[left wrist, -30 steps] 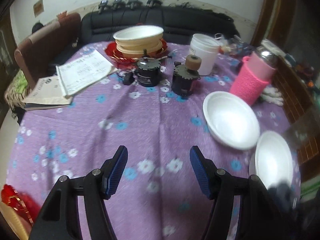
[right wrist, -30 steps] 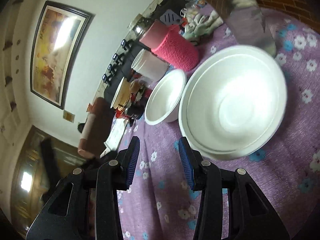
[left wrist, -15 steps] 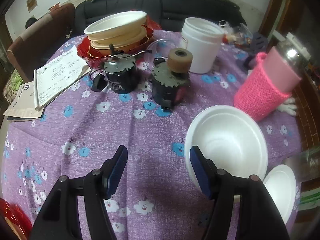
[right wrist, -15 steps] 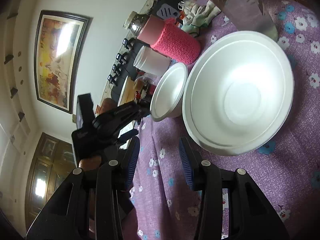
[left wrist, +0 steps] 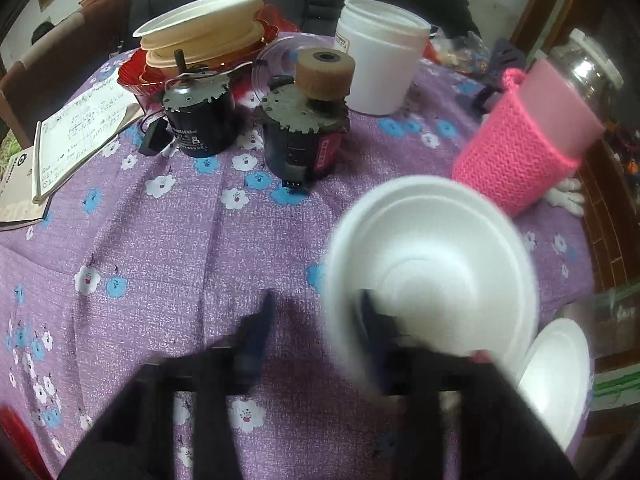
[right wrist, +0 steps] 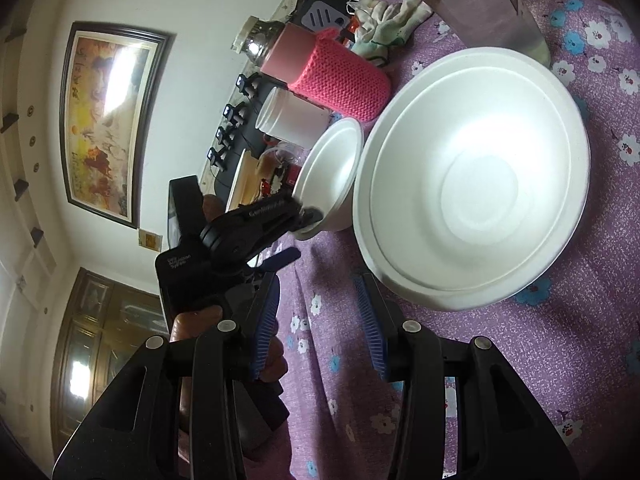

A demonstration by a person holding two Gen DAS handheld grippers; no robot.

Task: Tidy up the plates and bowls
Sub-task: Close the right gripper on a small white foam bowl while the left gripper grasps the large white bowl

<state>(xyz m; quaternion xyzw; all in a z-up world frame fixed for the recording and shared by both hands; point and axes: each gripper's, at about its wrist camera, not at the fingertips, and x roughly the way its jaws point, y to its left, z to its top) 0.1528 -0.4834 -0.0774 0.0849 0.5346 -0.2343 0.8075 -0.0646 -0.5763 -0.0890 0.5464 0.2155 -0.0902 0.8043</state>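
Observation:
A small white foam bowl (left wrist: 432, 264) sits on the purple flowered tablecloth (left wrist: 160, 248). My left gripper (left wrist: 316, 320) is open and straddles its near rim, one finger inside the bowl and one outside; the view is blurred. The right wrist view shows the same bowl (right wrist: 332, 176) with the left gripper (right wrist: 300, 232) at its rim. A larger white foam bowl (right wrist: 472, 208) lies right in front of my right gripper (right wrist: 320, 316), which is open and empty. That bowl (left wrist: 556, 376) shows at the lower right of the left view. A stack of cream bowls (left wrist: 204, 40) rests on a red plate at the back.
Two dark motors (left wrist: 200, 120) (left wrist: 306, 136), a white jar (left wrist: 380, 76) and a pink knitted cup holder (left wrist: 520, 152) stand behind the small bowl. A notebook (left wrist: 72, 136) lies at the left. Gloves (right wrist: 384, 36) lie near the table's far edge.
My left gripper moved forward and right until its fingers straddle the small bowl's rim. My right gripper stayed in front of the large bowl.

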